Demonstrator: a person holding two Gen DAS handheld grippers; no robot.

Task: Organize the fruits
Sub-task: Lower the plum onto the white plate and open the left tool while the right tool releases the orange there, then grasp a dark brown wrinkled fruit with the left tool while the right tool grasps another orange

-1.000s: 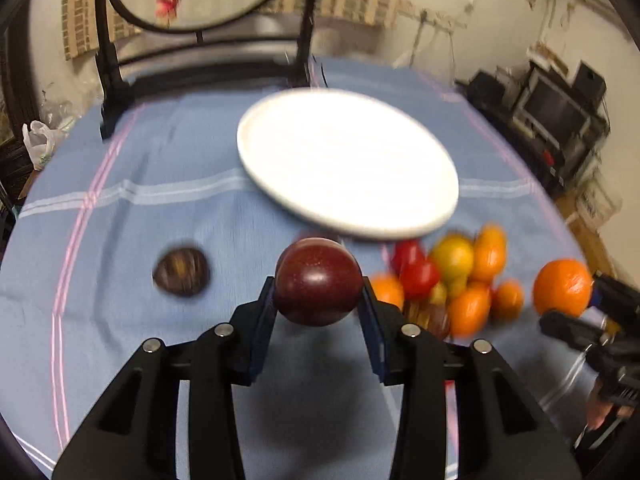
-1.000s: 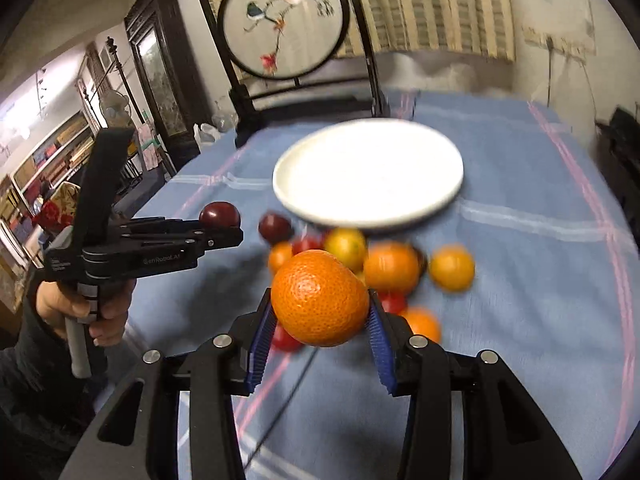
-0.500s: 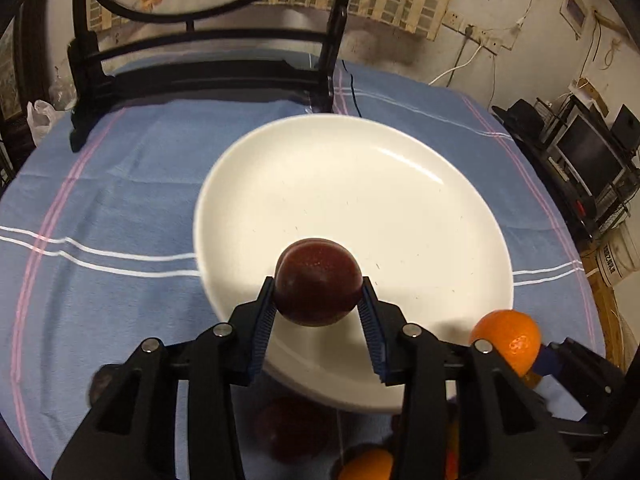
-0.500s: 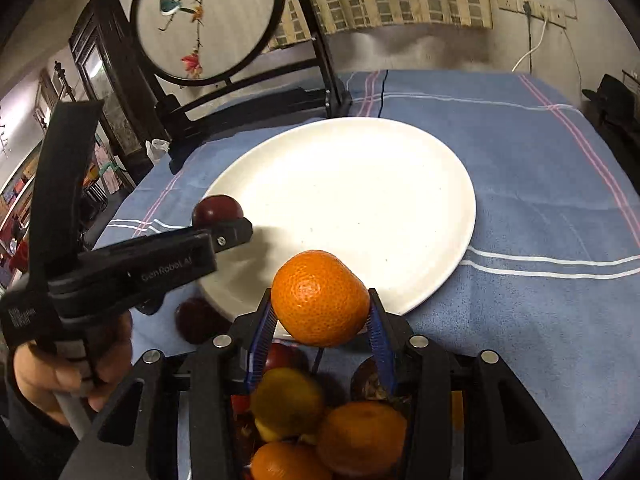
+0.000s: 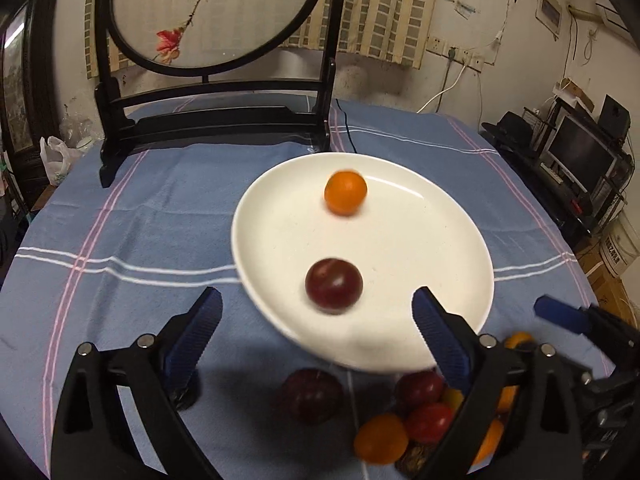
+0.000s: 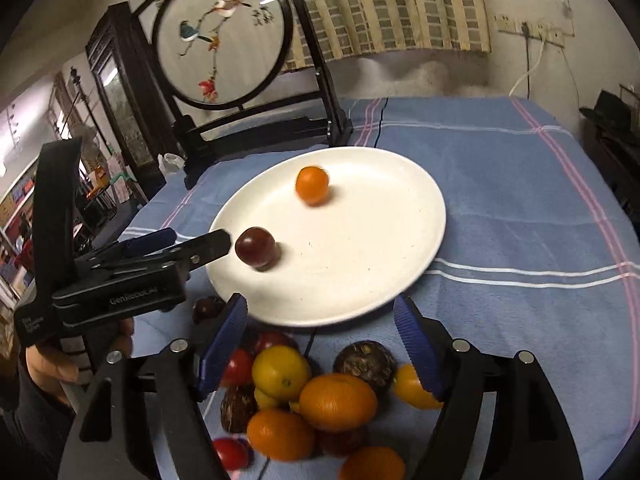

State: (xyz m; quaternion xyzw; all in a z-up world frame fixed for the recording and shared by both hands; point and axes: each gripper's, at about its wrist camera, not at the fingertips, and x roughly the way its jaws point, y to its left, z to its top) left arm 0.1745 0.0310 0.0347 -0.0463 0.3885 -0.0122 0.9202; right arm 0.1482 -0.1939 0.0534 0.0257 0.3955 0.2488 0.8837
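Between my left claw [image 5: 316, 320] fingers nothing is held: the jaws have just been opening and now stand wide apart, released, with the dark red plum [image 5: 334, 285] lying free on the white plate [image 5: 420, 248] just beyond them. My right claw [image 6: 320, 324] has likewise just been opening and is empty, and the orange [image 6: 312, 185] it faces sits on the far half of the plate, well apart from the plum.

So I count two fruits on the plate. Below the right claw, off the plate's near rim, lies the fruit pile [image 6: 320, 396] on the blue-clothed bench [image 6: 500, 184]; I make out roughly a dozen pieces, though several overlap and blur. One more dark plum [image 5: 310, 394] lies apart from the pile. Behind the plate stands a round embroidered screen [image 6: 220, 44] in its black frame.
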